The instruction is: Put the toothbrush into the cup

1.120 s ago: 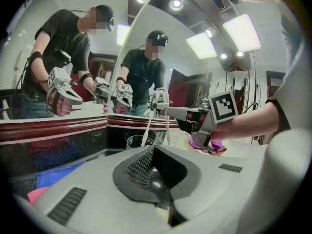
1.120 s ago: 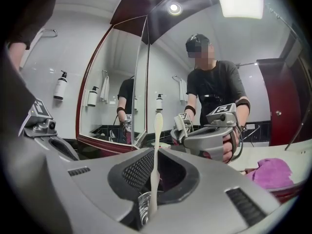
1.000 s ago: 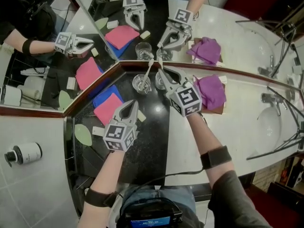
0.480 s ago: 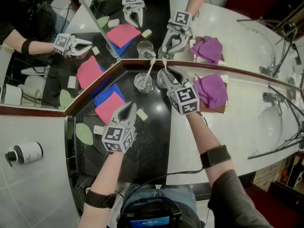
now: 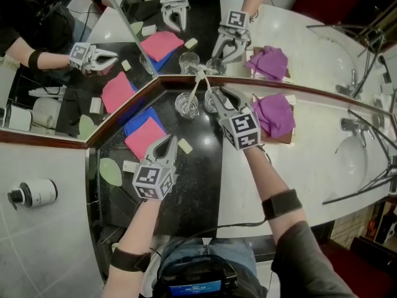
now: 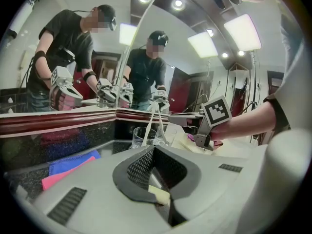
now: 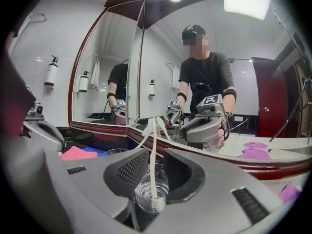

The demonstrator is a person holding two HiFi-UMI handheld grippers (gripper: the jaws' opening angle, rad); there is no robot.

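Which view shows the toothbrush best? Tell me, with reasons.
The right gripper view: the toothbrush stands close and centred, upright in the glass cup. The head view shows the toothbrush small, from above. The left gripper view shows the toothbrush far off, a thin white stick.

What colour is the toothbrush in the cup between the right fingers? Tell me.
White toothbrush; best seen in the right gripper view.
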